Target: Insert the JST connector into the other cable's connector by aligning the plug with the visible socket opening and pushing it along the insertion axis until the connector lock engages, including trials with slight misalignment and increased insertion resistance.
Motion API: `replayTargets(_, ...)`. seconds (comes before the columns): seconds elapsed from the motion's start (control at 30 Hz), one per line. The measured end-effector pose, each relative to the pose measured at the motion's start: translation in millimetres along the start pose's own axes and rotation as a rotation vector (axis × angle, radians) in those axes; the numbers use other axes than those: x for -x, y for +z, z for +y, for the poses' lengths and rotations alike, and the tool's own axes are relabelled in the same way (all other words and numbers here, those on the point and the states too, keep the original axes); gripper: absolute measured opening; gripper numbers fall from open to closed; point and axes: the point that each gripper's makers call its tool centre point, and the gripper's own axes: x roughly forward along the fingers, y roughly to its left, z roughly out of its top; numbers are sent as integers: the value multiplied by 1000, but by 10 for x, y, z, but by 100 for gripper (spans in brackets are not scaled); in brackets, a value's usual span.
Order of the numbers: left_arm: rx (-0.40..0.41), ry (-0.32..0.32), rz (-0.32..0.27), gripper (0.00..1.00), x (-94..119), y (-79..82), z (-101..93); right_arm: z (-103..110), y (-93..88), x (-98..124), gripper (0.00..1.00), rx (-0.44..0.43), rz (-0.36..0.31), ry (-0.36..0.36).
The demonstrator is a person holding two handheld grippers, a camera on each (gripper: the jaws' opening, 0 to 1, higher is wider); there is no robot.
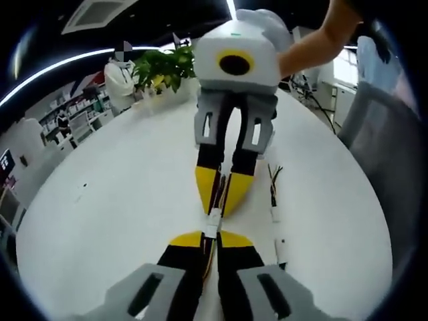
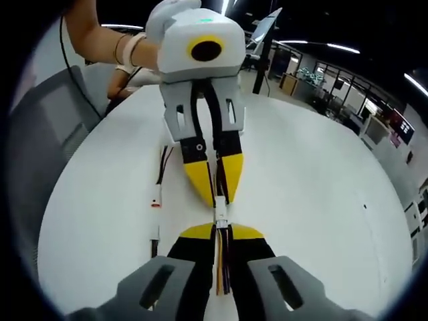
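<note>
- While the two white connector housings meet nose to nose at the joint [image 1: 212,224] above the white worktop [image 1: 120,200], the step in hand looks like the push along the insertion axis; whether the lock has caught is too small to tell.
- On one side of that joint, the left hand-held gripper [image 1: 206,242] is closed on its cable [image 1: 208,257], whose coloured wires run back between the yellow tips.
- On the far side of the joint in the left gripper view, the right hand-held gripper [image 1: 222,200] is likewise clamped on the other cable's connector, tips pointing straight at the left ones.
- From the right gripper view, the same joint [image 2: 220,217] sits between the right hand-held gripper [image 2: 223,235] and the left one [image 2: 217,190], with wires [image 2: 222,264] trailing back from it.
- Just beside the joint, spare cables with white connectors [image 2: 156,197] lie loose on the worktop, untouched.
- Next move, as I judge it: keep both cables in line and press them squarely toward the joint until the latch seats; if resistance rises, ease the angle instead of forcing, since a skewed push could bend the pins.
</note>
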Motion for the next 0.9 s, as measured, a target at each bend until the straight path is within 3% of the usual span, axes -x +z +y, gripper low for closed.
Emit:
replayTargets(0.37, 53, -1, -18, 0, -41, -29, -15, 22, -43, -10, 4, -33, -15, 2)
replayTargets(0.9, 30, 20, -34, 0, -36, -39, -28, 35, -58, -27, 5, -93, -40, 3)
